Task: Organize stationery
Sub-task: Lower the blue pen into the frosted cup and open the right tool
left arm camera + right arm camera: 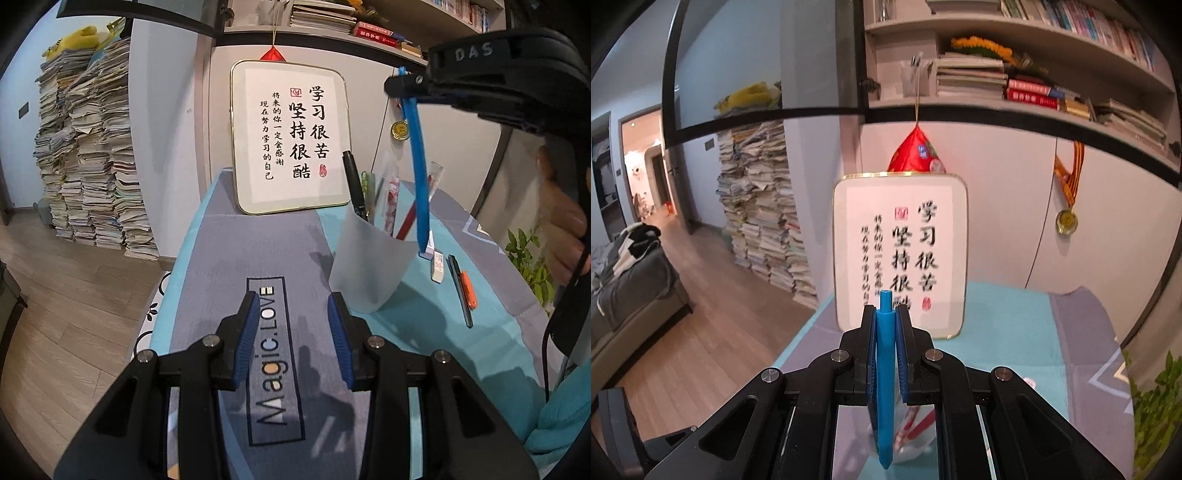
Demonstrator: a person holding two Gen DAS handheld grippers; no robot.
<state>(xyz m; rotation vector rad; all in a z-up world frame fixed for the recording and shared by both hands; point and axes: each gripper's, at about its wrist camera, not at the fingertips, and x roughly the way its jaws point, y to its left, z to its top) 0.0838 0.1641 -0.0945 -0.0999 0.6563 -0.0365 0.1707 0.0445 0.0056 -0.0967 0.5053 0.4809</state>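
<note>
table: grey-and-teal cloth-covered table (229,258); an eraser and other pens lie loose on it.
cup: frosted translucent plastic pen cup (369,266), already holding a few pens.
pen: slim blue plastic pen (419,184), hanging near-upright, tip just over the cup's rim.
right gripper (885,325): clamped on the pen's upper end. I'd centre the tip over the mouth before letting go.
left gripper (291,332): jaws apart, empty, just beside the cup. It could steady the cup.

Framed calligraphy board (290,138) stands upright at far end of the table w/ its blue-grey "Magic.LOVE" cloth (229,251), red hanging charm (916,155) just above it. Tall paper stacks (92,155) line the wall to the left (yellow plush on top), bookshelf (1015,107) overhead. Medal (1066,221) hangs on wall at right, green plant (1156,406) near table's right edge.
</note>
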